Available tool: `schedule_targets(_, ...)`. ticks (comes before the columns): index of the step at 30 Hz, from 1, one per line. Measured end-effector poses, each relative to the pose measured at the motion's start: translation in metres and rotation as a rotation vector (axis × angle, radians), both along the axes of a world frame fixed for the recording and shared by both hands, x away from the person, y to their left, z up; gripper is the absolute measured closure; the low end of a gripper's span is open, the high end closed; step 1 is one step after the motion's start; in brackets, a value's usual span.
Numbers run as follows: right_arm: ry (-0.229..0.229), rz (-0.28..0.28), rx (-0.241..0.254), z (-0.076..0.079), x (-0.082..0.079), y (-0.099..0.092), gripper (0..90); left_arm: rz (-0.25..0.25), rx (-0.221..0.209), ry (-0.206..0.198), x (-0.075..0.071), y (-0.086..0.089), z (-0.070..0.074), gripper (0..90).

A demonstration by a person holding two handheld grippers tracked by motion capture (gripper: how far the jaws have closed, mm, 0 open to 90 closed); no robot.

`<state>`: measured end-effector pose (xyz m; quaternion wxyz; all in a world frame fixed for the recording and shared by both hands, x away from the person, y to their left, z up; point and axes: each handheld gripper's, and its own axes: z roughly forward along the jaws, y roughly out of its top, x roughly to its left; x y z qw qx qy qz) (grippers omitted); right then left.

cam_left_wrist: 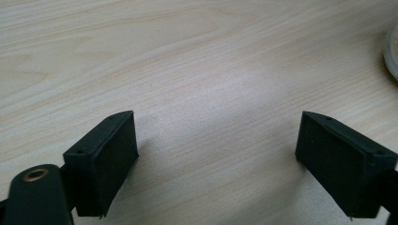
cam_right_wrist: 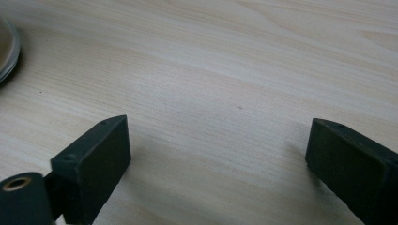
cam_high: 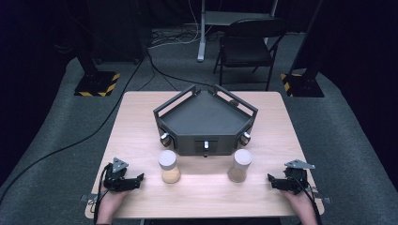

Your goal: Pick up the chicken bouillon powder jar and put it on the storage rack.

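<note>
Both tools rest on the counter (cam_high: 141, 117), jaws apart and empty — left tool (cam_high: 136, 178), right tool (cam_high: 271, 179). Jars stand upright between them: left jar (cam_high: 169, 167), right jar (cam_high: 240, 165). Risk — an off-centre or high grip could topple either jar.

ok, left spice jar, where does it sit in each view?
High view: left spice jar stands front of centre, just right of the left gripper.
Left gripper view: a curved jar edge at the far right border, likely this one.
Right gripper view: the rim at the left border is probably the other jar.
Shared landmark: the wooden table.
</note>
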<state>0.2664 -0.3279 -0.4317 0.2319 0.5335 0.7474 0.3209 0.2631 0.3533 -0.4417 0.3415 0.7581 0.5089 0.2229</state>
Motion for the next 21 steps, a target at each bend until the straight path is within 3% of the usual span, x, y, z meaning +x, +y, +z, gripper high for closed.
schedule_targets(21,0.006,-0.015,-0.002,0.0007,0.0006,-0.0021,2.9,0.006,0.000,0.001,-0.0013,-0.0003,-0.0002,9.8)
